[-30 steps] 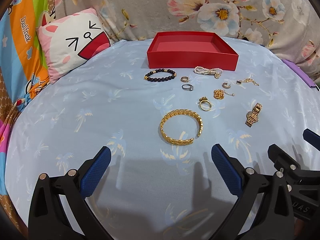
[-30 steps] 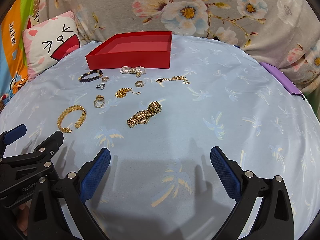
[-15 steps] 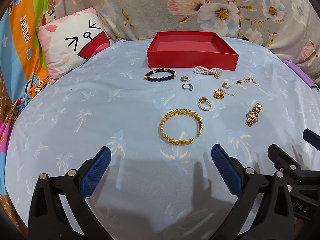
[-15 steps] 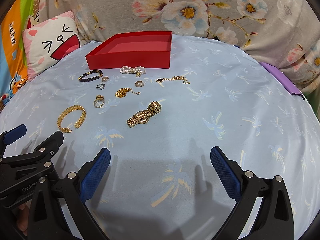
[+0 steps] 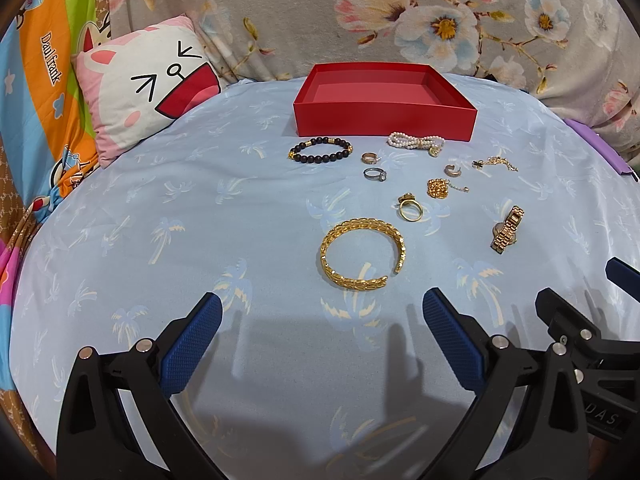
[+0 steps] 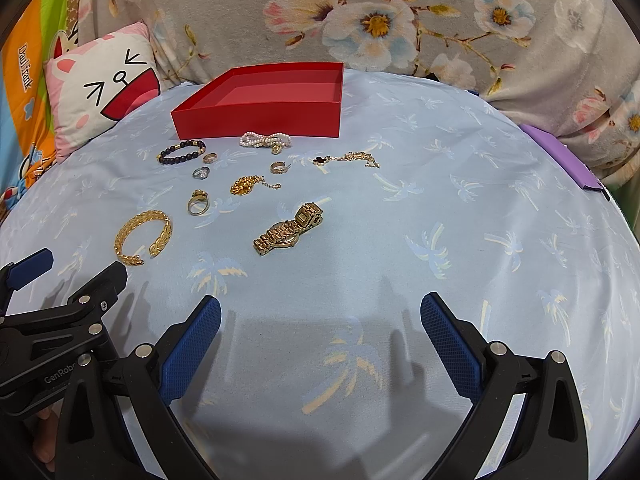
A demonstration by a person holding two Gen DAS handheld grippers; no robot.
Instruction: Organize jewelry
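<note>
Both the left gripper [image 5: 322,312] and the right gripper [image 6: 320,312] have jaws wide apart, empty; the red box [image 5: 384,118] hides its floor partly behind the near wall.

Bare sheet [image 6: 460,208] lay open across the frame's right; jewelry crowded centre-left before the red box [image 6: 260,120] at upper centre.

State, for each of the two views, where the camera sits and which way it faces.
Left wrist: on the left gripper, facing the gold cuff bracelet; its blue fingers and the right gripper show.
Right wrist: on the right gripper, facing the gold watch; left gripper at its left.
Shared: the red box, all the jewelry.
</note>
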